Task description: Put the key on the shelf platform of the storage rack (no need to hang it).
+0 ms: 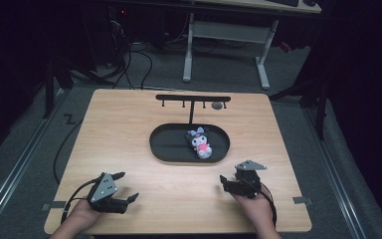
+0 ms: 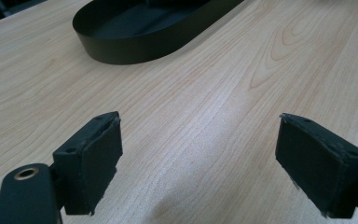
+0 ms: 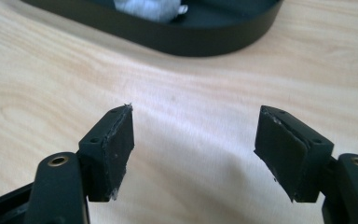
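— Claws first: how do they stand?

— Left claw gapes wide over bare table, nothing between its pads. Right claw is parted too, and empty.

— Where's the toy?

— Plush doll lies in the black oval tray, ahead of the right claw and apart from it. The tray's rim sits ahead of the left claw.

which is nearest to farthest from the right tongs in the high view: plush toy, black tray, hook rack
1. black tray: its near rim lies just ahead of the right tongs.
2. plush toy: lying in the tray's right half, a bit farther in.
3. hook rack: standing behind the tray, toward the table's far edge.
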`<control>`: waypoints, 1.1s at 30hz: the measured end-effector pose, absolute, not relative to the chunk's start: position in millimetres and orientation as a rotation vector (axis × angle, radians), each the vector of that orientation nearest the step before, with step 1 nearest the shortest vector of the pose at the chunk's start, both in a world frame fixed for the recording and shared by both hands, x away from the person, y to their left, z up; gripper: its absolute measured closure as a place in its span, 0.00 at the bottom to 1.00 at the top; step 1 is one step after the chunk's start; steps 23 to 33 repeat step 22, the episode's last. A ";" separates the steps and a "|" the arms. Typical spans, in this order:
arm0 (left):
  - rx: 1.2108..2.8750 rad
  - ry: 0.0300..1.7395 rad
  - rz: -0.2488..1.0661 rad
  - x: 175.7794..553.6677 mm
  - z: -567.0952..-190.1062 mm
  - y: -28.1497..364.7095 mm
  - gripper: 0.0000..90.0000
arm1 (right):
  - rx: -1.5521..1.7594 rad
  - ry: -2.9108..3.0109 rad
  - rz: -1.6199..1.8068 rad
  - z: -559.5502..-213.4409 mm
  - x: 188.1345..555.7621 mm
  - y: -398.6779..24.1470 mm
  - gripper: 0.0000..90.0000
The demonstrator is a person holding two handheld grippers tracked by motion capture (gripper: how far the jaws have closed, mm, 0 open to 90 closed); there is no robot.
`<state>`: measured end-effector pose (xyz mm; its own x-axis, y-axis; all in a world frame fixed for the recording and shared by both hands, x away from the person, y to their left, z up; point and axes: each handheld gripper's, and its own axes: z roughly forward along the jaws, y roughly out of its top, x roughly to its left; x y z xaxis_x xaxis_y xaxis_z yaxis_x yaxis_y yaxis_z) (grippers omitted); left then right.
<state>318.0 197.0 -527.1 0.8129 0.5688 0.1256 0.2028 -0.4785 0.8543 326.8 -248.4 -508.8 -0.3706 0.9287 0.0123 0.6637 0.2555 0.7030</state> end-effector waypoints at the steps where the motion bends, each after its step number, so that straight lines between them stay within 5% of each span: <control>1: 2.062 0.567 0.498 317.8 -527.1 196.9 0.17 | 1.441 2.117 0.896 -512.7 320.6 -250.0 0.31; 11: 2.071 0.558 0.497 317.9 -527.2 195.9 0.17 | 1.390 2.018 0.936 -518.6 264.0 -261.7 0.25; 33: 2.101 0.543 0.486 318.8 -527.3 193.6 0.17 | 1.434 1.947 0.935 -518.1 265.3 -268.4 0.25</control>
